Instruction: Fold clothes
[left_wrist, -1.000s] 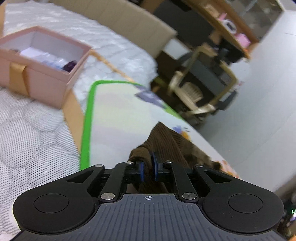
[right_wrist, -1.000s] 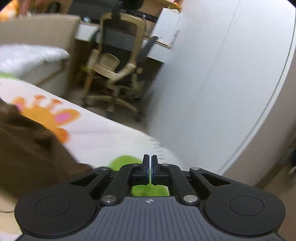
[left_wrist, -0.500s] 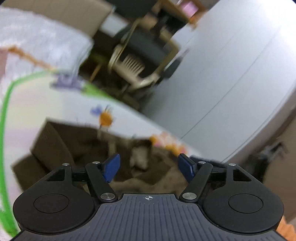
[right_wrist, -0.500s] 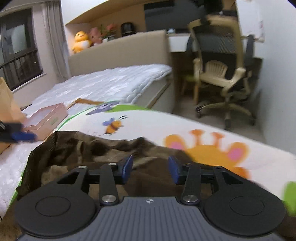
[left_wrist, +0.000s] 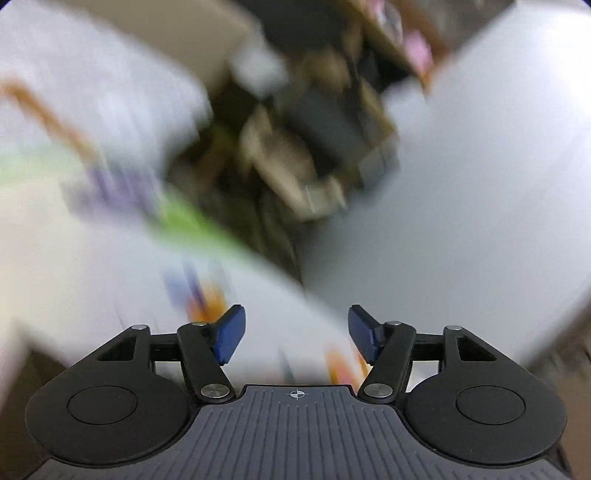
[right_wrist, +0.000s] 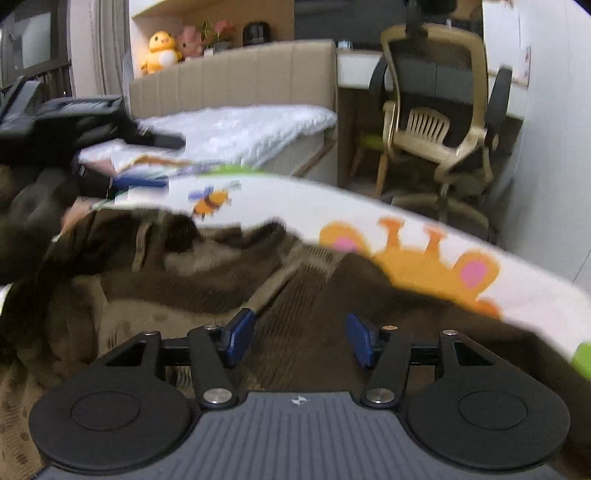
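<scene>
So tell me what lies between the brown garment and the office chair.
In the right wrist view, the white cartoon-print mat, with its bee and orange figure, separates the brown garment from the office chair; beyond the mat's edge comes bare floor.

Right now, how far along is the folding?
Barely begun: the brown garment lies rumpled on the cartoon mat. Neither gripper holds it; the left gripper is closing on nothing, the right gripper is opening above the cloth. Smoothing and every fold remain.
</scene>
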